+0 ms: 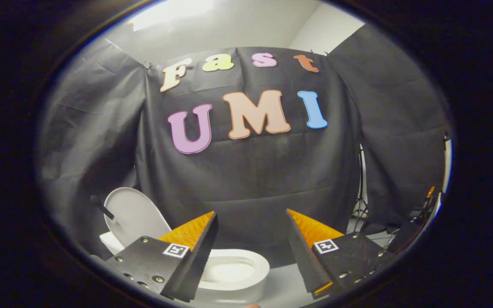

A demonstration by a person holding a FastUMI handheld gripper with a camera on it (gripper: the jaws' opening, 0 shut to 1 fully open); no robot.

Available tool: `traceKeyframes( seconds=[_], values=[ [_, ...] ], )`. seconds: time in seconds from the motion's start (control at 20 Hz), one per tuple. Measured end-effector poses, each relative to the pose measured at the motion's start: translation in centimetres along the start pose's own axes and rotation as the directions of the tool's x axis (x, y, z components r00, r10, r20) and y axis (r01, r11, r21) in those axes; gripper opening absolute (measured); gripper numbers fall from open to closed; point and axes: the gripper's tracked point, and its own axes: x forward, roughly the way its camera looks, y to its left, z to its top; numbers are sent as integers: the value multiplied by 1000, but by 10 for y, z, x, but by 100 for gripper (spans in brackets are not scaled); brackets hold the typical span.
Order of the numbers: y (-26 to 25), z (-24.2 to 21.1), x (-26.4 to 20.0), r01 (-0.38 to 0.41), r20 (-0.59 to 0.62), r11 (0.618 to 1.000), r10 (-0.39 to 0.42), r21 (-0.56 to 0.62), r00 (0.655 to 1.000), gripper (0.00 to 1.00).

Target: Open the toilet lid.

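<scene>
Gaping wide, the tongs (250,218) grip nothing — two fingers (195,252) spread apart. One toilet (233,273) sits on the floor (280,282) just beneath the left finger, its one lid (133,216) already upright behind the bowl. Beyond stands one light stand (361,201) — by the black cloth wall (250,179).

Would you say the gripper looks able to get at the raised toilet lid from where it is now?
Probably yes. The gripper is open and holds nothing, and the toilet lid already stands upright beyond one finger, above the bowl. Nothing visible blocks the way, though the finger hides the lid's lower edge.
</scene>
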Motion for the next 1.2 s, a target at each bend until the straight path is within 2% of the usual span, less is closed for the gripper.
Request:
traceKeyframes(
  seconds=[0.2,0.55,1.2],
  values=[
    [-11,-26,-4,-17,-26,1000,17,1,1000,91],
    [-19,-63,-9,9,-81,998,-4,62,997,91],
    [-10,-73,-12,0,-115,998,8,65,993,90]
  ],
)
